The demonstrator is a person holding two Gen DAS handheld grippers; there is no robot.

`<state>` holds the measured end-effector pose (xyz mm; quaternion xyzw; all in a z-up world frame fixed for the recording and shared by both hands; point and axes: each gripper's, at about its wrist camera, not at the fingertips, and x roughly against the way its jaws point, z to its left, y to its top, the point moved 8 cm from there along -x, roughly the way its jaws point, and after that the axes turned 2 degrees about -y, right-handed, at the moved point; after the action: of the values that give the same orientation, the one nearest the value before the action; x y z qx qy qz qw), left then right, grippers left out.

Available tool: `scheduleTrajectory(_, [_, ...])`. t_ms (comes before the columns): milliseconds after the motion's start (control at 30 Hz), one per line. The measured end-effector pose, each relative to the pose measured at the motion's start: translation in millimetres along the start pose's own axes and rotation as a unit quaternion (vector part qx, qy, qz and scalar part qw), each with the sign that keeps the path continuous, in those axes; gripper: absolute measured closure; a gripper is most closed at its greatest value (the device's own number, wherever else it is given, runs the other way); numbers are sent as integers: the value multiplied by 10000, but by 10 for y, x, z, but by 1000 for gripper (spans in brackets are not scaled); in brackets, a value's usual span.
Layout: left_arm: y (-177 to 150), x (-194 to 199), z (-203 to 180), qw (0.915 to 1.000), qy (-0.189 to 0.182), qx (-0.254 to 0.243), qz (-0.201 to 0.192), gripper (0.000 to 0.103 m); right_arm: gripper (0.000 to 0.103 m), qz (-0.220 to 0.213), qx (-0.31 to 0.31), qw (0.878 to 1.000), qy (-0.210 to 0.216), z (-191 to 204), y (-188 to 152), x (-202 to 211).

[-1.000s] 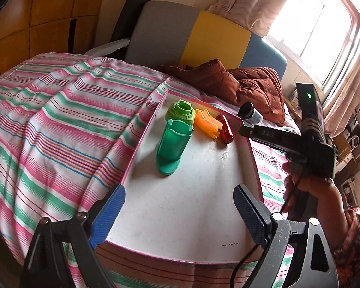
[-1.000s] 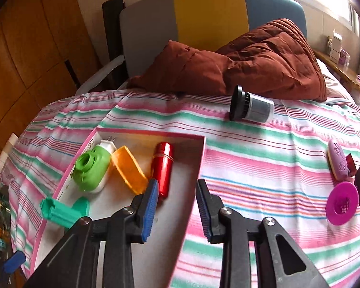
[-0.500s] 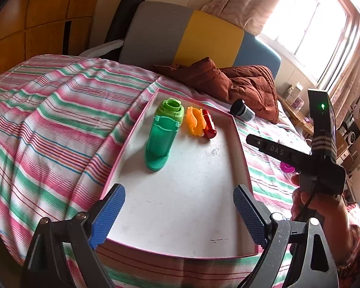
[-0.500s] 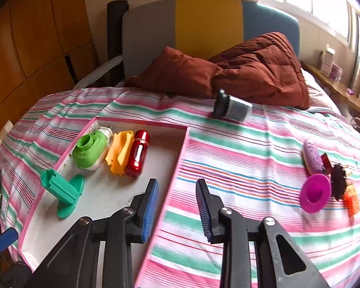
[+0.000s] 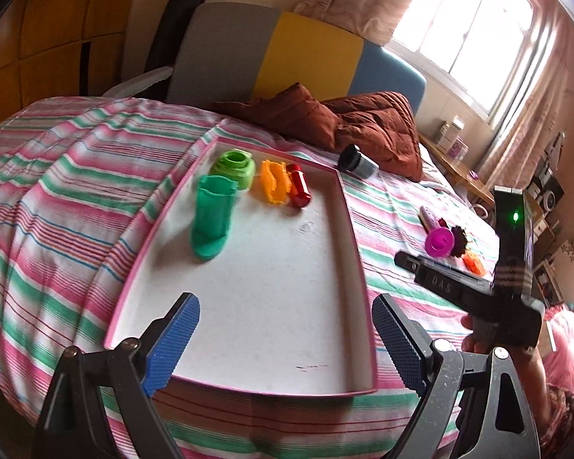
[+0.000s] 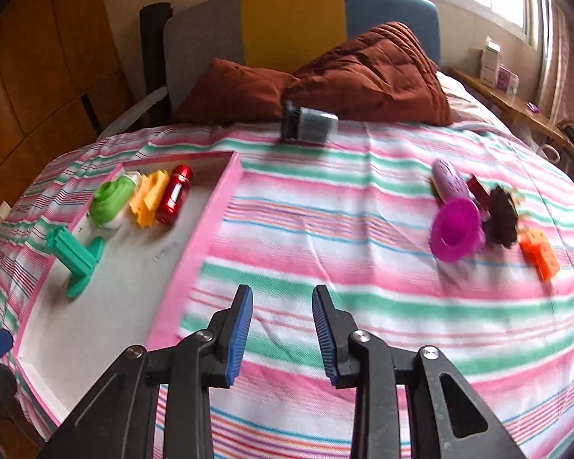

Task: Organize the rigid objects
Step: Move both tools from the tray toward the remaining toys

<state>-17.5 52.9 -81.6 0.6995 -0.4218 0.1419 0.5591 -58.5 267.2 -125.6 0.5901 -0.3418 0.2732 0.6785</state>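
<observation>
The left gripper (image 5: pixel 285 331) hung wide apart over the pink-rimmed white tray (image 5: pixel 354 229), holding nothing. The right gripper (image 6: pixel 282 331), jaws narrowly parted and empty, hovered over the striped bedspread (image 6: pixel 325 229), with the magenta plastic funnel (image 6: pixel 455 229) lying far right.

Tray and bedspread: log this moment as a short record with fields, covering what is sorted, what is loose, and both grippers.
in tray: green stand, green cap, orange piece, red cylinder
loose on bedspread: grey canister, purple case, magenta cup, dark brown item, orange block
left gripper: open, empty, over tray
right gripper: narrowly open, empty, over bedspread
</observation>
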Motion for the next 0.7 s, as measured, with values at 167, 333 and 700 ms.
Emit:
scheduleTrajectory(167, [-45,-53,-210,9997,-103,-198,115,11,71,88,-370,9992,-156,-424,-254,54])
scheduleTrajectory(333, [-86,-131,-485,9983,-221,-474,244,11,70,-23,-754,9966,-328,-890,-392,176])
scheduleTrajectory(700, [-195,-349,-1169,9902,-469,-1208,521,9,68,-202,-1411,9879,-608,-1761,-608,310])
